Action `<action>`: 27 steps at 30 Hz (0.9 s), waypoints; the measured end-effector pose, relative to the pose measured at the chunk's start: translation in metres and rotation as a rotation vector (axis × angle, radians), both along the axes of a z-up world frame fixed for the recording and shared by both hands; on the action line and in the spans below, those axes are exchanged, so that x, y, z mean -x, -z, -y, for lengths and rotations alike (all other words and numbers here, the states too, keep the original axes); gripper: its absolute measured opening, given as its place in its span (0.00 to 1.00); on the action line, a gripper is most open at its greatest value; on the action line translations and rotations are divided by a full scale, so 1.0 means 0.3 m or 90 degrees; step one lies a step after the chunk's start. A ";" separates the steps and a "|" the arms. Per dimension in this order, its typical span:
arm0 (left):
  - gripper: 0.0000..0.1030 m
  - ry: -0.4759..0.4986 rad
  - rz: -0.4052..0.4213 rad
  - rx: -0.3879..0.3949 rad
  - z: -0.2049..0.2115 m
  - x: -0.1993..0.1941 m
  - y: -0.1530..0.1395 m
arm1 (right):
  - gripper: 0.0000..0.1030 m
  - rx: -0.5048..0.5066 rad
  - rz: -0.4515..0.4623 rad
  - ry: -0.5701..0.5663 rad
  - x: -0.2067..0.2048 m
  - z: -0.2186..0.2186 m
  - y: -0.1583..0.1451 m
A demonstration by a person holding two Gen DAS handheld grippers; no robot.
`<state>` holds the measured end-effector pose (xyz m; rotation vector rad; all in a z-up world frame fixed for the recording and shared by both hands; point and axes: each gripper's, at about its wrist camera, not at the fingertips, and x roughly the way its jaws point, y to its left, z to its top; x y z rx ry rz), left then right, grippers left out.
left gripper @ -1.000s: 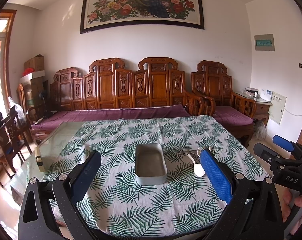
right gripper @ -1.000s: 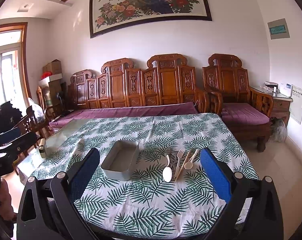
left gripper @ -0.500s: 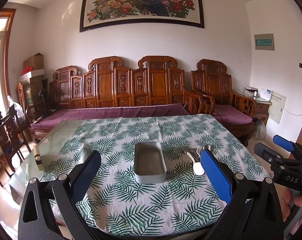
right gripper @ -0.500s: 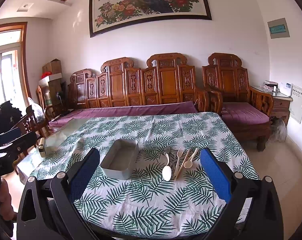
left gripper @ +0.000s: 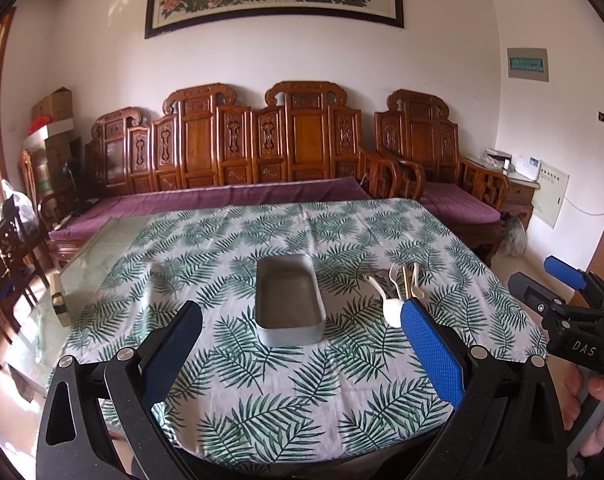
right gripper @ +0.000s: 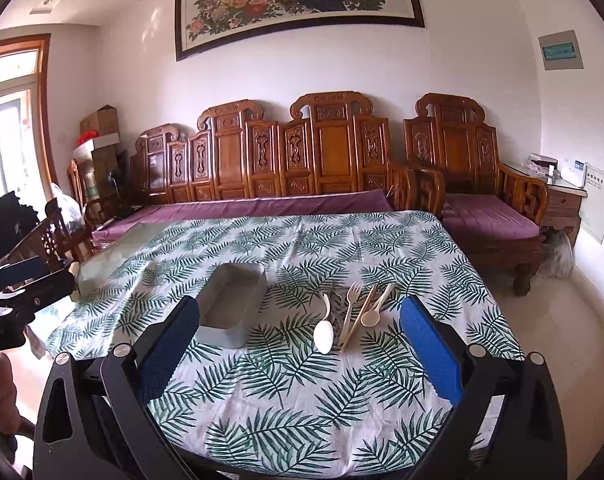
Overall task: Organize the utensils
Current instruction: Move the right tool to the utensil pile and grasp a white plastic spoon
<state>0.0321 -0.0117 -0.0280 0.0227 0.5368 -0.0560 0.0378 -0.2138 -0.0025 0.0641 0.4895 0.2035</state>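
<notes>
A grey rectangular tin (left gripper: 289,300) (right gripper: 232,304) lies empty on the leaf-print tablecloth (left gripper: 238,364) (right gripper: 278,392). To its right is a small pile of cream utensils: a white spoon (right gripper: 324,334) (left gripper: 390,311), a fork (right gripper: 350,304) (left gripper: 395,278), chopsticks (right gripper: 355,326) and a small beige spoon (right gripper: 373,312). My left gripper (left gripper: 301,322) hovers open above the near table edge, facing the tin. My right gripper (right gripper: 300,318) is open too, short of the utensils, and shows at the right in the left wrist view (left gripper: 561,280). Neither holds anything.
A carved wooden bench with purple cushions (left gripper: 262,196) runs behind the table, an armchair (right gripper: 473,184) to its right. Bare glass tabletop (left gripper: 98,248) shows at the left with a small block (left gripper: 58,300) on it. A hand (left gripper: 597,396) grips the right handle.
Both grippers have moved slightly forward toward the table; the tin and utensils appear a little nearer. Nothing on the table has moved.
</notes>
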 end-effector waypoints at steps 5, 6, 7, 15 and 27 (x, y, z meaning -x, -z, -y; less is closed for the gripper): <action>0.94 0.010 -0.037 -0.011 0.018 -0.078 0.080 | 0.97 0.011 -0.002 -0.019 -0.062 0.008 0.060; 0.94 0.013 -0.043 -0.012 0.022 -0.095 0.095 | 0.97 0.019 -0.006 -0.024 -0.078 0.006 0.073; 0.94 0.015 -0.049 -0.014 0.025 -0.106 0.104 | 0.96 0.026 -0.009 -0.026 -0.089 0.005 0.084; 0.94 0.044 -0.092 -0.025 0.062 -0.233 0.197 | 0.88 0.062 -0.022 -0.060 -0.246 0.047 0.166; 0.94 0.097 -0.148 -0.016 0.170 -0.421 0.331 | 0.65 0.036 -0.151 -0.042 -0.575 0.199 0.390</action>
